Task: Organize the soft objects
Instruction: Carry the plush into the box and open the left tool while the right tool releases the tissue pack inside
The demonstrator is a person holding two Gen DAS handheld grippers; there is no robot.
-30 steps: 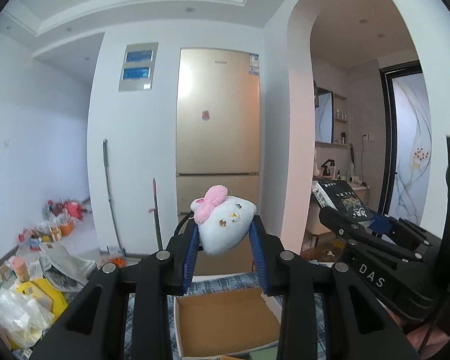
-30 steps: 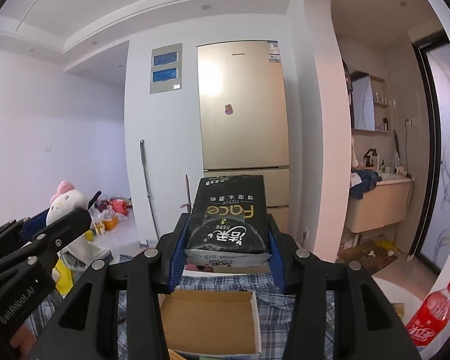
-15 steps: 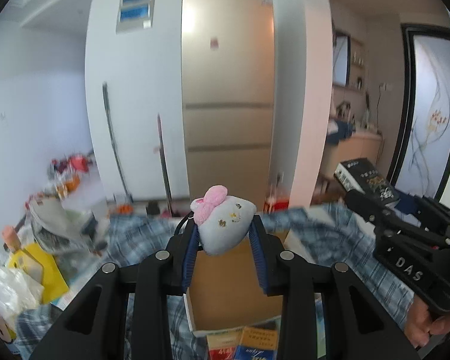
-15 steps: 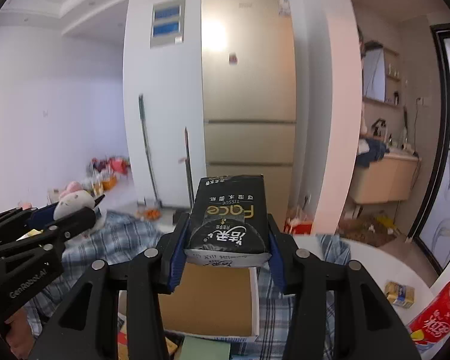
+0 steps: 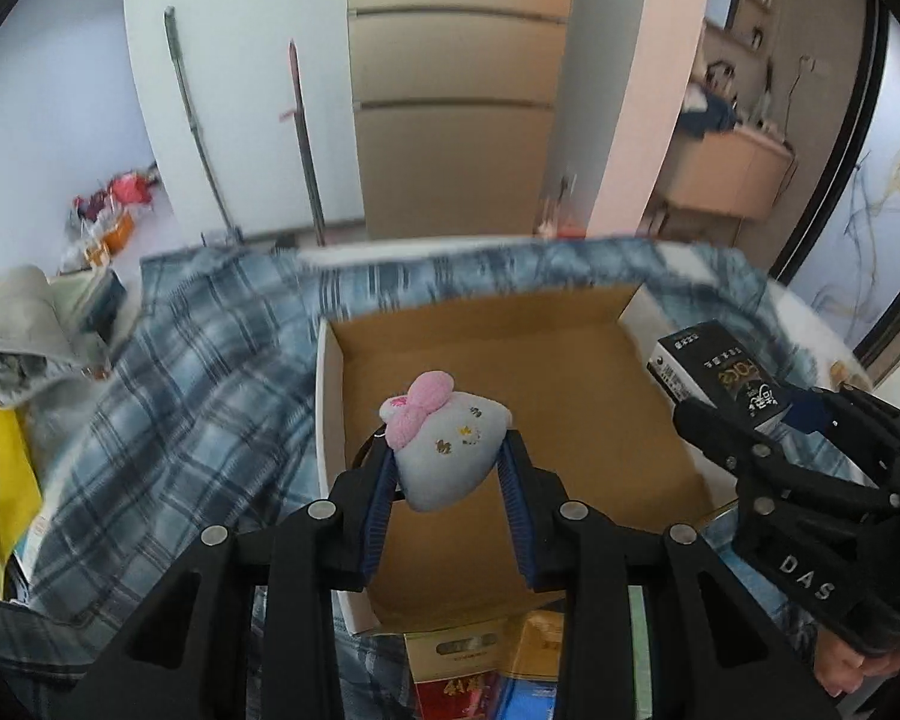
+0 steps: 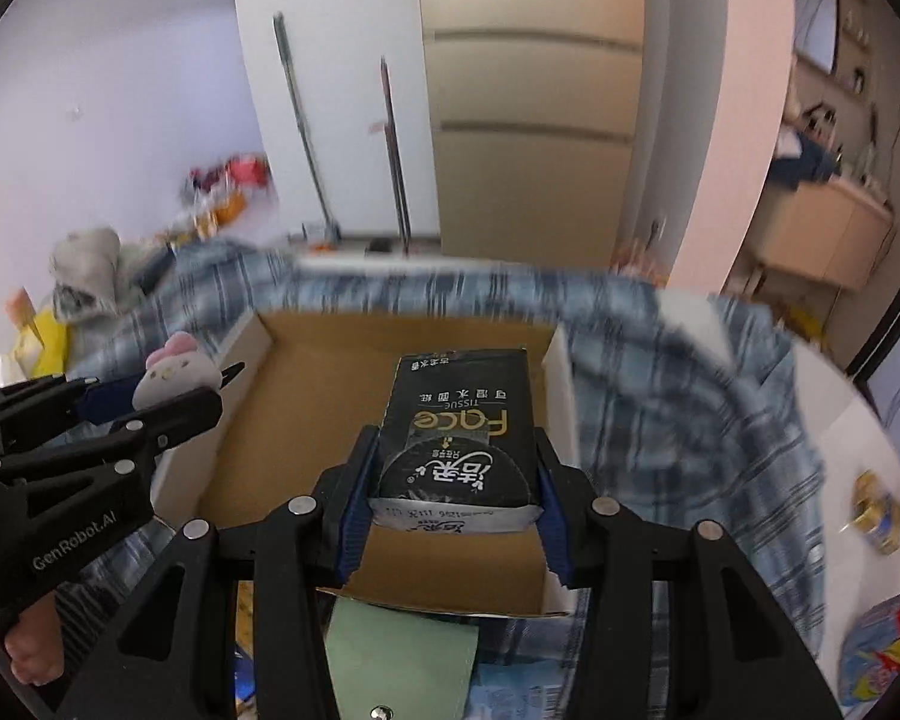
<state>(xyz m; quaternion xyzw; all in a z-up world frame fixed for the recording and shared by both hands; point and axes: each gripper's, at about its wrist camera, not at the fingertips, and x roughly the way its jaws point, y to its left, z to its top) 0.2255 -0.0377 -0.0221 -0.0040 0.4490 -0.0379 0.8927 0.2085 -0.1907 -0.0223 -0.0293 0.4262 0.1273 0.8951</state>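
My left gripper (image 5: 447, 468) is shut on a small white plush toy (image 5: 444, 447) with a pink bow, held above the open cardboard box (image 5: 600, 324). My right gripper (image 6: 456, 480) is shut on a black tissue pack (image 6: 459, 420), also above the box (image 6: 258, 420). In the left wrist view the right gripper (image 5: 744, 420) with the tissue pack (image 5: 714, 375) hangs over the box's right edge. In the right wrist view the left gripper (image 6: 174, 399) with the plush toy (image 6: 177, 369) is over the box's left wall.
The box sits on a blue plaid cloth (image 5: 198, 372). Packets and small boxes (image 5: 480, 672) lie at its near edge, with a green card (image 6: 402, 654). A grey garment (image 5: 18, 318) and yellow bag (image 5: 0, 456) lie left. A gold item (image 6: 876, 516) lies right.
Both grippers have tilted down and moved forward over the box, still holding their objects. The view has swung from the fridge and ceiling down to the table.
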